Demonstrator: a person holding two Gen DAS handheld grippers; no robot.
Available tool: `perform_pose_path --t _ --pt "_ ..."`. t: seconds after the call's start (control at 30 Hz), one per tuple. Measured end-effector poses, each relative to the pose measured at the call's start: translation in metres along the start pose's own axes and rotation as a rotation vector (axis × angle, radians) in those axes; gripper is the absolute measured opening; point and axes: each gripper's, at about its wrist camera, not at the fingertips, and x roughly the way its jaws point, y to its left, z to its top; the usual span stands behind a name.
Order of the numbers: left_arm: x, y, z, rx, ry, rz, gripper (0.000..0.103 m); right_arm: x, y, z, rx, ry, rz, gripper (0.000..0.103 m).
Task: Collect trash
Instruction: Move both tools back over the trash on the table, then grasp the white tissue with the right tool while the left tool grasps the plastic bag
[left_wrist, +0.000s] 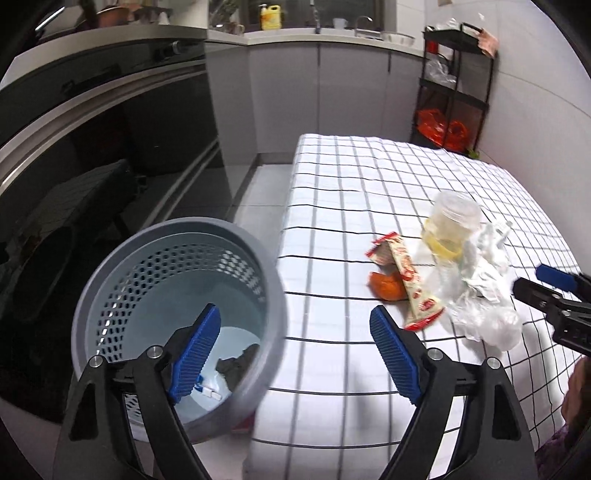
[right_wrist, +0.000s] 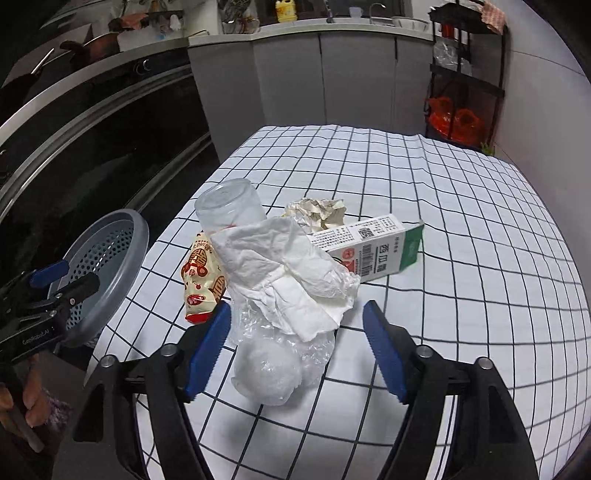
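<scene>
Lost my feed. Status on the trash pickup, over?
Left tool open, empty, by bin. Right tool open around plastic wrap. Pile still on table: tissue, cup, carton. Nothing in the way.

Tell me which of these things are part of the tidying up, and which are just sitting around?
Part of the job:
grey bin
snack wrapper
clear cup
tissue
plastic film
carton
crumpled paper
orange scrap

Just lying about:
checked tablecloth
black shelf rack
yellow bottle
</scene>
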Motion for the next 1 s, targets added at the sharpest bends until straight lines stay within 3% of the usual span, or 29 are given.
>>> perform_pose_path --t 0.2,0.7,0.9,0.97,1.0 --pt "0.005 -0.017 -0.001 0.018 0.004 -0.012 0.088 0.021 -0.004 0.002 -0.003 0.041 0.026 0.072" --pt "0.015 -0.036 -0.002 0.047 0.008 -0.049 0.088 0.047 -0.004 0.008 0.002 0.063 0.036 0.071" --pt "0.016 -0.036 -0.004 0.049 0.014 -0.051 0.088 0.048 -0.002 0.007 0.000 0.073 0.044 0.037" --pt "0.015 -0.036 -0.004 0.050 0.012 -0.051 0.088 0.046 0.000 0.006 -0.008 0.069 0.037 0.019" --pt "0.015 -0.036 -0.004 0.051 0.010 -0.051 0.088 0.045 0.000 0.006 -0.008 0.063 0.031 0.017"
